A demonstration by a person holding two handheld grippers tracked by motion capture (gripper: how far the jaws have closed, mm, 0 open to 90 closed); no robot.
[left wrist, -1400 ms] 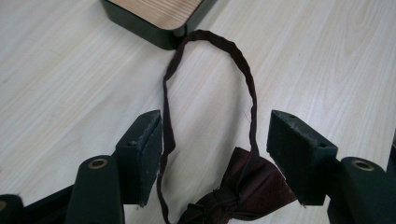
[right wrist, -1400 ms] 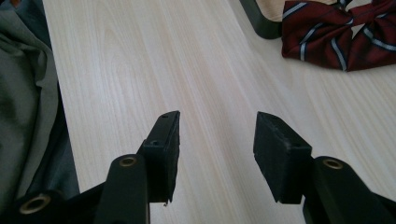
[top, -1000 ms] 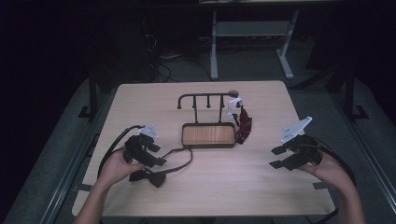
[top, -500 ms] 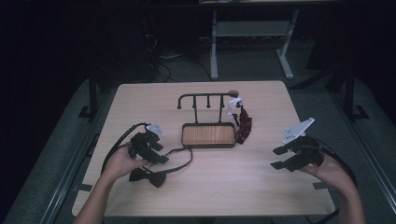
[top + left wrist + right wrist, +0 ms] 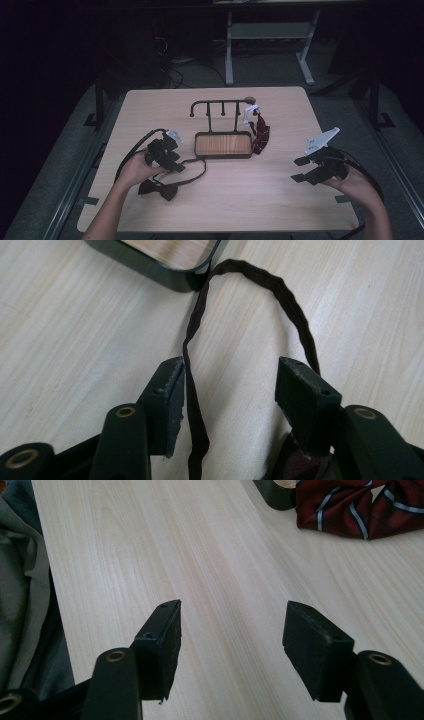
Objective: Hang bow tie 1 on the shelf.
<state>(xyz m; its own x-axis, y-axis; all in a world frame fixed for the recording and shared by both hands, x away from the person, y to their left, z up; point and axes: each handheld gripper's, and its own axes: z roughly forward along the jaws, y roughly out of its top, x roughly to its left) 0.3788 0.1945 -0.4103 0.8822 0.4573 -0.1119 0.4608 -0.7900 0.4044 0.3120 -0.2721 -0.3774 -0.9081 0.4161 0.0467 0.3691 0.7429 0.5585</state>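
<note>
Our left gripper [image 5: 227, 385] is spread over the strap [image 5: 196, 340] of the dark bow tie [image 5: 159, 189], lying near-left on the table [image 5: 250, 200] beside the tray [image 5: 223, 145]. Our right gripper [image 5: 232, 630] hovers spread, empty, at right.

The dark bow tie [image 5: 159, 190] lies flat on the table just below the left gripper [image 5: 170, 157], its knot and wings toward the person. Its thin strap [image 5: 197, 370] loops forward from under the gripper, one run passing just inside the left jaw, the other curving past the right jaw, and the far bend of the loop touches the tray corner ahead
</note>
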